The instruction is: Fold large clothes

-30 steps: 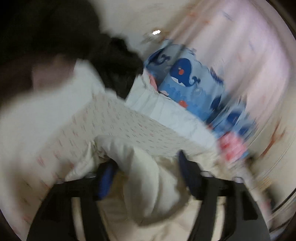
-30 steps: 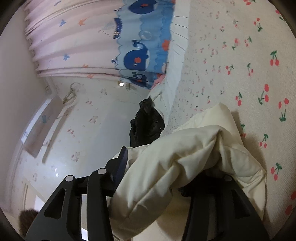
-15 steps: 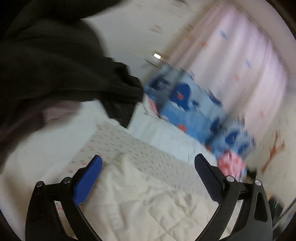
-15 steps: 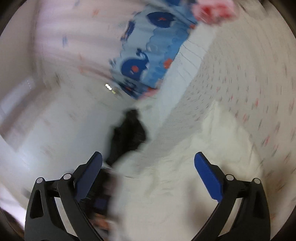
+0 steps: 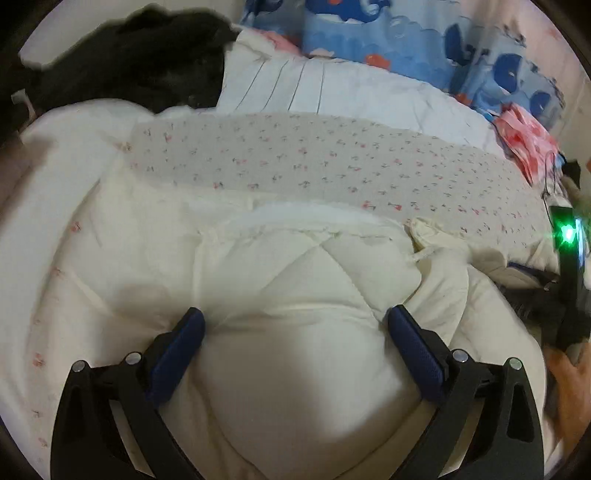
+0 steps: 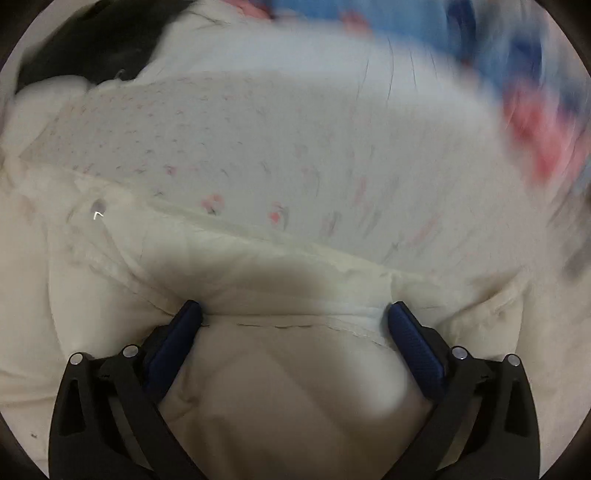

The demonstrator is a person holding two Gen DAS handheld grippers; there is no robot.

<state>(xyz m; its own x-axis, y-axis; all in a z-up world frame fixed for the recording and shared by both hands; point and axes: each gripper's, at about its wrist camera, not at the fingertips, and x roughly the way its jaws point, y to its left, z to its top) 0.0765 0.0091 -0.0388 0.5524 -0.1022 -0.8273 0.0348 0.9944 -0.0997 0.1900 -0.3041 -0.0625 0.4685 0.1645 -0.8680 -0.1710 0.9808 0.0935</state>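
A cream padded jacket (image 5: 295,266) lies bunched on the cherry-print bed sheet (image 5: 332,162). My left gripper (image 5: 295,314) points down at it, open wide, with a puffy mound of the jacket bulging between its blue pads (image 5: 177,350). The right wrist view is blurred; it shows the same jacket (image 6: 258,273) on the sheet (image 6: 295,147). My right gripper (image 6: 294,307) is also open wide, its fingers on either side of a seamed fold. Neither gripper pinches the cloth.
A black garment (image 5: 129,55) lies at the far left of the bed. A white quilt (image 5: 351,92) and blue whale-print fabric (image 5: 369,33) sit behind, with pink cloth (image 5: 528,144) at the right. A dark device with a green light (image 5: 567,236) and a person's hand (image 5: 569,387) are at the right edge.
Both grippers were shut on bunches of the cream jacket, then opened and let go. Both have swung downward and now hover over the jacket on the bed.
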